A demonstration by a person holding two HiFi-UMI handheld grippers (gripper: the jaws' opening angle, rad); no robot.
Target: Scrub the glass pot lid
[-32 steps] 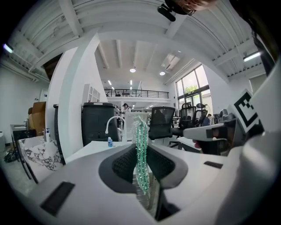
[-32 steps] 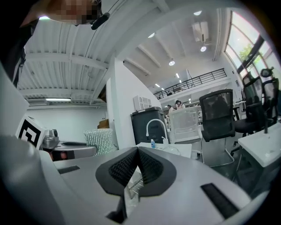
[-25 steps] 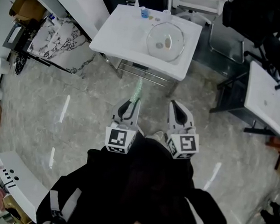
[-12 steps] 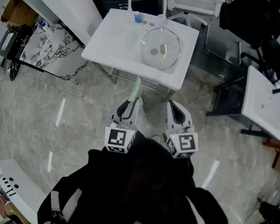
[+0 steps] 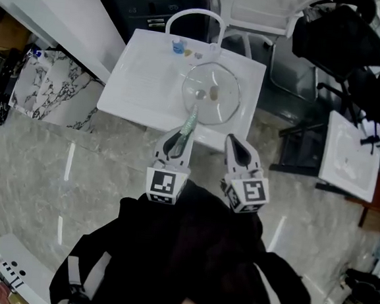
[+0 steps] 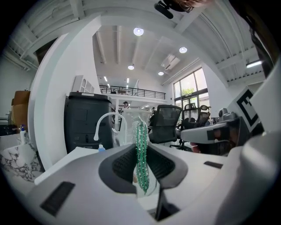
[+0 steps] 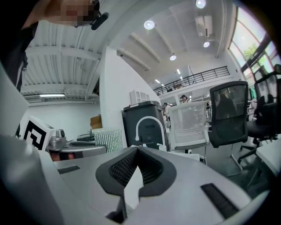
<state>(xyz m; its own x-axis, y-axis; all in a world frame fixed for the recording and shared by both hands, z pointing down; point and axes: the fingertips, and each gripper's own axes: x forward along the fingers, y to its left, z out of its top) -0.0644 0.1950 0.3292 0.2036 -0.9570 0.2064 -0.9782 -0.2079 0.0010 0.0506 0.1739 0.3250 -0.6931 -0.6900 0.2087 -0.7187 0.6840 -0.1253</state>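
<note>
The round glass pot lid (image 5: 211, 94) lies in the basin of a white sink unit (image 5: 143, 78), with small bits of dirt on it. My left gripper (image 5: 178, 140) is shut on a green sparkly scrubber (image 5: 190, 125), which sticks out ahead with its tip over the lid's near rim. In the left gripper view the scrubber (image 6: 141, 154) stands upright, pinched between the jaws. My right gripper (image 5: 235, 144) hovers at the sink's front edge, jaws together and empty. The right gripper view shows its jaws (image 7: 137, 151) meeting, with the scrubber (image 7: 107, 138) off to the left.
A white arched faucet (image 5: 195, 15) and a small blue bottle (image 5: 178, 47) stand at the sink's far edge. A dark cabinet sits behind it. Office chairs (image 5: 332, 35) and another white table (image 5: 351, 159) are to the right, a marble-patterned slab (image 5: 46, 92) to the left.
The sink has come closer in the head view. Both grippers now reach its front edge, and the scrubber's tip overlaps the lid's near rim.
</note>
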